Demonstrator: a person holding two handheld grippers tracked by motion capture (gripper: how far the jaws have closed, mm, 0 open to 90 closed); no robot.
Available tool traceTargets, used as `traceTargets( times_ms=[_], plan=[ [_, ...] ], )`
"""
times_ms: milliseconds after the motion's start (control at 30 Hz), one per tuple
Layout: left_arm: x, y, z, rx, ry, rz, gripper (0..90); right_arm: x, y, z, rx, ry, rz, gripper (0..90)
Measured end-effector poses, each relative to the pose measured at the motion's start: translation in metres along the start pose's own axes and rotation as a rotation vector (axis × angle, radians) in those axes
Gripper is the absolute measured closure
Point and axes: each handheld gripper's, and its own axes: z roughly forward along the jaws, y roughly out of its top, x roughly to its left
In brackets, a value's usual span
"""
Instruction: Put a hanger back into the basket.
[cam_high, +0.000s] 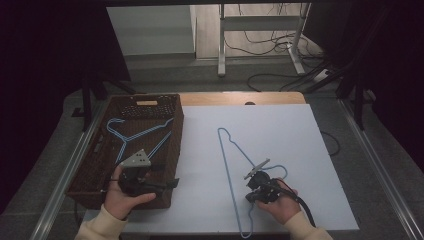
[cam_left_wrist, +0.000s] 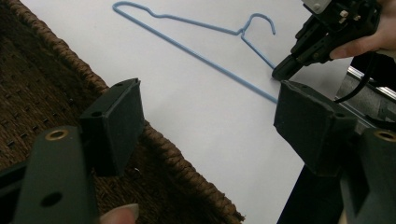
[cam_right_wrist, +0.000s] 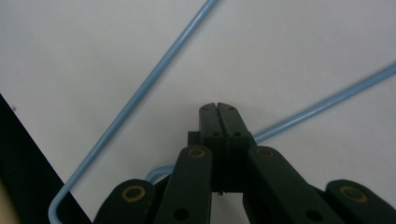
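A blue wire hanger (cam_high: 227, 167) lies flat on the white table top (cam_high: 295, 135), hook toward the right hand. My right gripper (cam_high: 249, 198) is shut, its tips down at the table beside the hanger's sloping arm near the lower corner. In the right gripper view its closed jaws (cam_right_wrist: 217, 109) sit over the wire (cam_right_wrist: 149, 84), which passes beneath them. My left gripper (cam_high: 170, 184) is open above the right rim of a brown wicker basket (cam_high: 176, 145), nothing between its pads (cam_left_wrist: 210, 107). A second blue hanger (cam_high: 131, 136) lies inside the basket.
The basket takes up the table's left side and overhangs its edge. Metal rails (cam_high: 75, 165) run along both sides of the table. Behind it stand white desk legs (cam_high: 221, 45) and loose black cables (cam_high: 265, 47) on the floor.
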Motion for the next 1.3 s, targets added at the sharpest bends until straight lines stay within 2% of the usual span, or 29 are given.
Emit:
traceTargets(
  times_ms=[133,267,433,467,533,567,600,667,733,833,933,1033,1133,1300],
  plan=[
    [0.000,0.000,0.000,0.000,0.000,-0.001,24.5,-0.010,-0.010,-0.007,0.006,-0.036,0.028,90.0],
    [0.000,0.000,0.000,0.002,0.000,0.002,24.5,-0.027,-0.021,-0.015,0.004,-0.091,0.072,90.0],
    [0.001,0.000,0.001,0.004,0.000,0.000,24.5,-0.054,-0.032,-0.027,-0.020,-0.125,0.141,90.0],
    [0.001,0.000,0.001,0.004,0.000,0.000,24.4,-0.059,-0.033,-0.030,-0.025,-0.139,0.154,90.0],
    [0.000,0.000,0.002,0.005,0.000,0.003,24.4,-0.070,-0.036,-0.031,0.005,-0.216,0.166,90.0],
    [0.000,0.000,0.002,0.006,0.000,0.003,24.4,-0.079,-0.039,-0.031,-0.012,-0.181,0.204,90.0],
    [0.000,0.000,0.002,0.006,0.000,0.004,24.4,-0.081,-0.039,-0.032,-0.029,-0.171,0.219,90.0],
    [0.000,0.000,0.001,0.005,0.001,0.004,24.4,-0.082,-0.037,-0.036,-0.047,-0.187,0.219,90.0],
    [0.001,0.000,0.001,0.004,0.002,0.001,24.4,-0.079,-0.027,-0.037,-0.076,-0.172,0.203,90.0],
    [0.001,0.000,0.001,0.004,0.003,0.000,24.4,-0.075,-0.014,-0.032,-0.091,-0.153,0.178,90.0],
    [0.001,0.000,0.001,0.002,0.003,0.001,24.5,-0.068,0.008,-0.022,-0.111,-0.124,0.141,90.0],
    [0.001,0.000,0.000,0.000,0.004,0.001,24.5,-0.065,0.030,-0.012,-0.124,-0.115,0.113,90.0],
    [0.002,0.000,0.000,-0.002,0.003,-0.001,24.5,-0.067,0.054,0.001,-0.144,-0.089,0.116,90.0],
    [0.004,-0.001,-0.001,-0.004,0.002,-0.004,24.5,-0.073,0.085,0.022,-0.158,-0.069,0.151,90.0]
  ],
)
